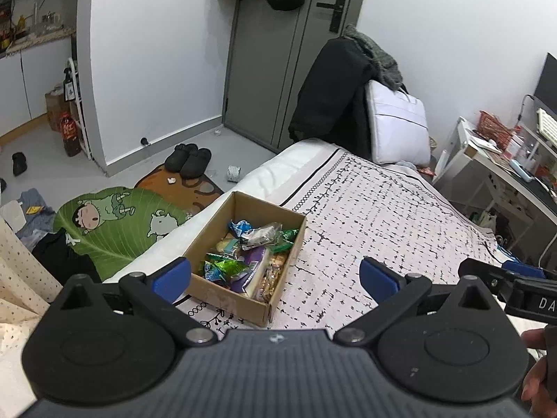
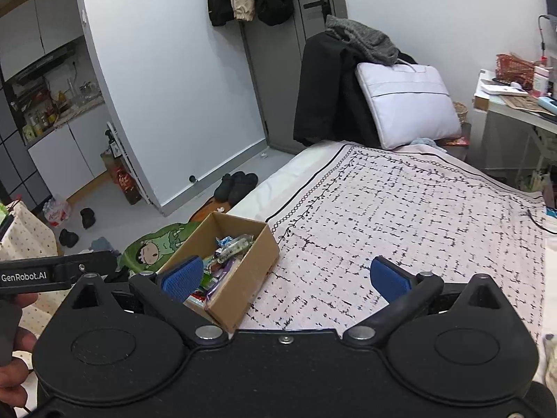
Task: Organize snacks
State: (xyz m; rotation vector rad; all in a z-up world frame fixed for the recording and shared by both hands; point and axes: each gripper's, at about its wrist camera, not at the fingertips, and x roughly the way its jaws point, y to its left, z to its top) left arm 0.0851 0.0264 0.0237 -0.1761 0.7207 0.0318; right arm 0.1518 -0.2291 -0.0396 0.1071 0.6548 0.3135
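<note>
A brown cardboard box sits on the patterned bedspread near the bed's left edge. Several wrapped snacks in green, blue and purple fill it. My left gripper hovers open above the box's near right corner, with nothing between its blue pads. In the right wrist view the same box lies at lower left with the snacks inside. My right gripper is open and empty, its left pad over the box. The right gripper's body shows at the left view's right edge.
A green cartoon floor mat and black slippers lie left of the bed. A chair draped with dark coats and a white bag stands at the bed's far end. A cluttered white desk is on the right.
</note>
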